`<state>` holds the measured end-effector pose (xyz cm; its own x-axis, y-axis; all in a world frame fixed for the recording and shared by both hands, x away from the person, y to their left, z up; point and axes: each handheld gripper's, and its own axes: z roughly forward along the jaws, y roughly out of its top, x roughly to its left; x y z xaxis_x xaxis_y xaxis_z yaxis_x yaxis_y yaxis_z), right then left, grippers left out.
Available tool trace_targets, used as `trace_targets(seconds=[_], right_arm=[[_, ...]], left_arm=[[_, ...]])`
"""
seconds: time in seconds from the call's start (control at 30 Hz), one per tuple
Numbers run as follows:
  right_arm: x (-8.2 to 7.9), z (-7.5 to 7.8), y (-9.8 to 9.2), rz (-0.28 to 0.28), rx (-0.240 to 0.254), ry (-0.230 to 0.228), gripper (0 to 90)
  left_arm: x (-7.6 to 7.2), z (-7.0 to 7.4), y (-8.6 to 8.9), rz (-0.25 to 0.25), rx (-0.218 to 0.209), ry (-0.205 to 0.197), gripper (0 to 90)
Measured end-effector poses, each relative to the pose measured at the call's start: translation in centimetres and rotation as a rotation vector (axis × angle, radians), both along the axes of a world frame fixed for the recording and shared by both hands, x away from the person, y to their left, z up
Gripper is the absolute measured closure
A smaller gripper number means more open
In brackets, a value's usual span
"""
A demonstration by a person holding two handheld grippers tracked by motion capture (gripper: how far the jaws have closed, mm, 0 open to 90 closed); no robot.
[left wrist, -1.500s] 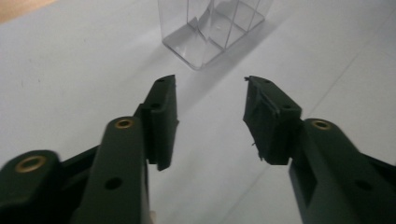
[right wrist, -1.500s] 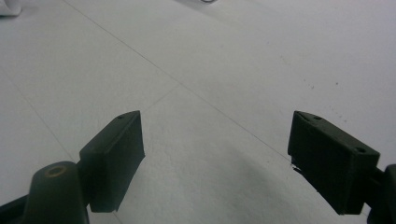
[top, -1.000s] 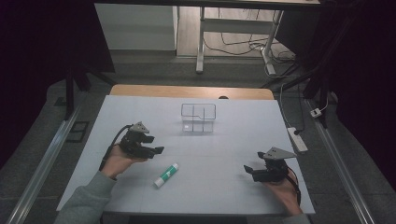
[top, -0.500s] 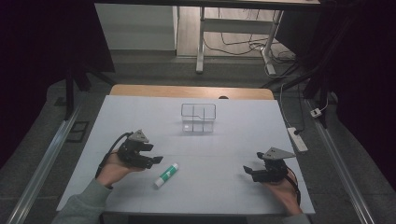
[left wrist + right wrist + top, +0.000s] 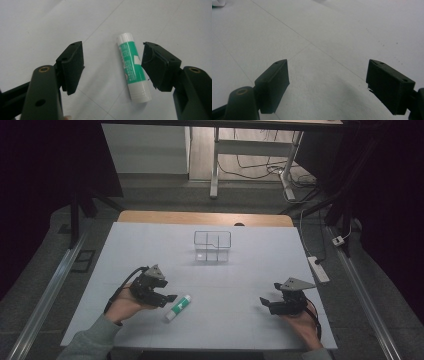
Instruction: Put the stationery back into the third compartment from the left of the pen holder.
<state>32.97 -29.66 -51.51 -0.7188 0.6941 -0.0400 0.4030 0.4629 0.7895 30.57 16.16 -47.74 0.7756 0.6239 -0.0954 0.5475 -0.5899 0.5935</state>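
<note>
A glue stick (image 5: 178,307) with a green label and white cap lies flat on the white table (image 5: 240,280), near its front edge and left of centre. My left gripper (image 5: 168,298) hovers just left of the stick, held in a hand. Its jaws are open. In the left gripper view (image 5: 112,56) the glue stick (image 5: 133,67) lies between the jaws, close to the right one, and no pad presses on it. My right gripper (image 5: 266,302) rests at the front right, open over bare table (image 5: 327,67).
A small clear wire-edged box (image 5: 212,246) stands at the middle back of the table. A power strip (image 5: 318,269) lies on the floor off the right edge. Desk legs and cables sit beyond the far edge.
My left gripper has moved toward the table's front edge and closer to the glue stick. The stick and the right gripper have stayed in place.
</note>
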Motion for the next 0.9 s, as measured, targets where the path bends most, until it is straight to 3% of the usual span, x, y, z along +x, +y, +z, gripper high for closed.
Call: trace_targets(seconds=[0.23,0.43,0.7,0.9], right_arm=[[0.0,0.0,-0.1,-0.011,0.001,0.000,17.7],[-0.1,0.0,0.0,-0.019,-0.013,-0.002,17.7],[-0.4,0.1,-0.3,-0.019,-0.010,-0.006,17.8],[-0.4,0.1,-0.1,-0.008,-0.010,-0.010,18.0]], left_arm=[[-0.1,-0.9,-1.0,-0.040,0.048,0.027,33.2],[-0.8,-0.7,-2.2,-0.064,0.076,0.015,33.1],[-2.3,-1.4,-3.2,-0.100,0.113,0.061,33.2],[-2.9,-2.1,-3.3,-0.066,0.170,0.059,34.1]])
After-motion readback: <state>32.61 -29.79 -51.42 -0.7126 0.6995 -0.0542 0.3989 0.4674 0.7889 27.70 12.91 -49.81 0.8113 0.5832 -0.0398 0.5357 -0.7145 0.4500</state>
